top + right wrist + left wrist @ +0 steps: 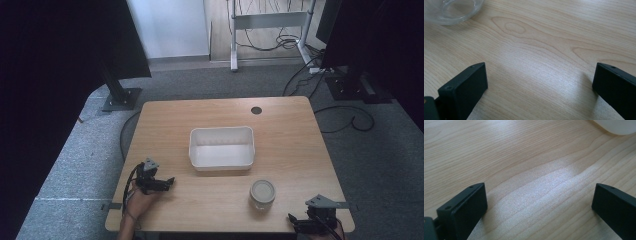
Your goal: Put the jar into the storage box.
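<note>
Glass jar upright on the wooden table, near-right of centre, pale lid on top, just near of the white plastic bin at table centre and apart from it. Bin open and apparently empty.

Right gripper at the near-right edge, near and to the right of the jar, not touching it; jaws spread wide over bare wood in the right gripper view, nothing between them, with the jar's clear base at the far-left corner of that picture. Left gripper at the near-left, well apart from the jar, near the bin's near-left corner; jaws likewise wide and empty, with a corner of the bin at the far right of the left gripper view.

Likely risks, as judgement only:
- Smooth round glass between flat jaws: slip or spin if pinched off-centre or too high near the lid.
- Approach from the right too low or too fast: nudge before closing, sliding the jar toward the bin wall or tipping it.
- Jar close to the near edge: a push that way may send it off the table.
- Light bin: likely to skid if bumped.
</note>
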Available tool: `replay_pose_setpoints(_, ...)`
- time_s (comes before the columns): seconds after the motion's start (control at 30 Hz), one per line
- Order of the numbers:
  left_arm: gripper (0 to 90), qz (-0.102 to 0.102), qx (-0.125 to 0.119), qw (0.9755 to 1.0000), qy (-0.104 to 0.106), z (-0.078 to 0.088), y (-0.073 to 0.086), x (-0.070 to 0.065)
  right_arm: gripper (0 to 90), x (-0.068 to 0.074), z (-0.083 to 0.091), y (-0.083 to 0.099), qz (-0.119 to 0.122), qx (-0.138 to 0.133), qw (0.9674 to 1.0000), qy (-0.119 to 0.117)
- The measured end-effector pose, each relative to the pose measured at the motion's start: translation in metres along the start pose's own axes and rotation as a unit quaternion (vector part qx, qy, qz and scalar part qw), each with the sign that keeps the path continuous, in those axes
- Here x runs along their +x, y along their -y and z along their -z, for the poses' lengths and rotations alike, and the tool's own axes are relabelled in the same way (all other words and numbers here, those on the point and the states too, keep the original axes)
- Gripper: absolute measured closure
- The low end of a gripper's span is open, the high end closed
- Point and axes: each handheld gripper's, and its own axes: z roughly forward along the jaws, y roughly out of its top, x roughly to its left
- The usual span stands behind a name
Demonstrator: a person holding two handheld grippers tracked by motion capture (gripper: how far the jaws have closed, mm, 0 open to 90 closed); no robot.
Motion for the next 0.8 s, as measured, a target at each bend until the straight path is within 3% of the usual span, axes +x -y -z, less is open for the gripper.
replay_pose_setpoints(0.8,0.0,0.000,0.000,1.0000,0.000,0.000,0.000,0.000,0.0,0.013,0.010,-0.012,0.017,-0.026,0.9992,-0.024)
